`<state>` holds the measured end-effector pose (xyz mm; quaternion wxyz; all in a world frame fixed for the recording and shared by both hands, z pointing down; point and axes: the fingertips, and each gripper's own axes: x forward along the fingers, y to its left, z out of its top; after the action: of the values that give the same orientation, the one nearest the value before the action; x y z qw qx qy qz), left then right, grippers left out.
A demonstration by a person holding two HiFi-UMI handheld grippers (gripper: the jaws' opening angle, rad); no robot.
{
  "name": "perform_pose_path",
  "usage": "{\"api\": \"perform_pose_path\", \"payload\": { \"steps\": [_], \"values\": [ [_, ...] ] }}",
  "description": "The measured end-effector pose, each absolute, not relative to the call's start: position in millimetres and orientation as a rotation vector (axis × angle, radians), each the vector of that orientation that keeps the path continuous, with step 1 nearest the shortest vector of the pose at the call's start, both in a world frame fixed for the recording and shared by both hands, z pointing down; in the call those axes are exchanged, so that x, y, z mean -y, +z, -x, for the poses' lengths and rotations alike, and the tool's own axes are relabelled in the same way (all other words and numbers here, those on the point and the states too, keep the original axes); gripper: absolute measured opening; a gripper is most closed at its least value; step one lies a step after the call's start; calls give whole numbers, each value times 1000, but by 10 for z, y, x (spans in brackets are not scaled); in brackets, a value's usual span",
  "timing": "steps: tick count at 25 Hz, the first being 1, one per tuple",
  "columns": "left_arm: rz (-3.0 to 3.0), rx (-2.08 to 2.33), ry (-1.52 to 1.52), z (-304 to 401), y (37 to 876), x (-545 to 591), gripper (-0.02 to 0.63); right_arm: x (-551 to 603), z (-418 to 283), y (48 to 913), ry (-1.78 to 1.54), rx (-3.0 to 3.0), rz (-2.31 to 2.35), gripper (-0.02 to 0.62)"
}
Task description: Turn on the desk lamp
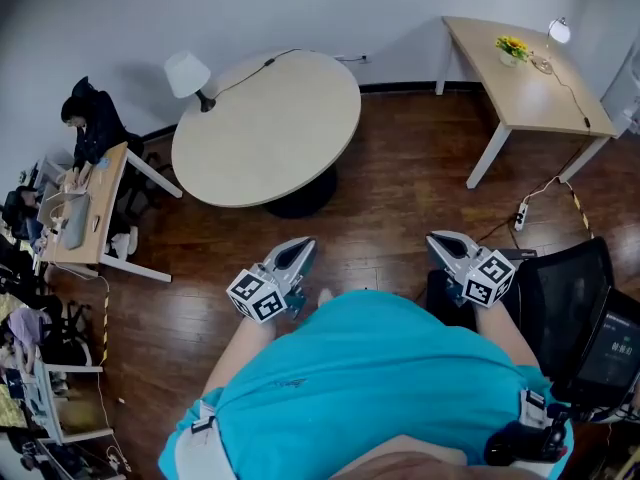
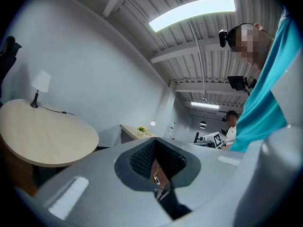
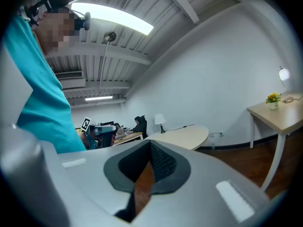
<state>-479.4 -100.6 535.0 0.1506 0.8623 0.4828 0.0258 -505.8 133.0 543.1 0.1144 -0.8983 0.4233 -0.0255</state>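
**Desk lamp on the far desk, both grippers held back and empty**

Desk lamp (image 1: pixel 556 32) stands at the far right corner of the rectangular desk (image 1: pixel 520 93), close to the wall. It is a thin-stemmed lamp with a small round head. The head shows bright white in the head view and glows in the right gripper view (image 3: pixel 283 74). Its cord (image 1: pixel 572 90) trails along the desk's right edge. A pot of yellow flowers (image 1: pixel 512 48) sits just beside it, nearer the far edge.

The only print to be seen is the black-and-white square markers on the gripper cubes. A screen (image 1: pixel 620 346) at the lower right carries figures too small to read.

The left gripper (image 1: pixel 298 251) and right gripper (image 1: pixel 447 243) hang close to the person's teal shirt (image 1: pixel 370 378), well apart from the desk. In each gripper's own view the jaws are closed to a narrow slit with nothing between them.

Only the head view shows the wooden floor, the power strip (image 1: pixel 520 215) and the black office chair (image 1: pixel 565 298). Only the gripper views show the ceiling strip light (image 2: pixel 191 12).

A white-shaded table lamp (image 1: pixel 188 76) stands at the far left edge of the round table (image 1: pixel 265 133). A seated person (image 1: pixel 90 118) works at a desk beyond it.
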Motion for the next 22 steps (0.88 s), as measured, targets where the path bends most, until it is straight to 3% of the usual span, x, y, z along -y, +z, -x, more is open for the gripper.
{"api": "perform_pose_path", "payload": {
  "steps": [13, 22],
  "values": [
    [-2354, -1574, 60, 3068, 5221, 2506, 26, 363, 3502, 5043, -132, -1115, 2712, 2],
    [-2302, -1547, 97, 2491, 5327, 2479, 26, 356, 2877, 5079, -225, -1094, 2730, 2]
  ]
}}
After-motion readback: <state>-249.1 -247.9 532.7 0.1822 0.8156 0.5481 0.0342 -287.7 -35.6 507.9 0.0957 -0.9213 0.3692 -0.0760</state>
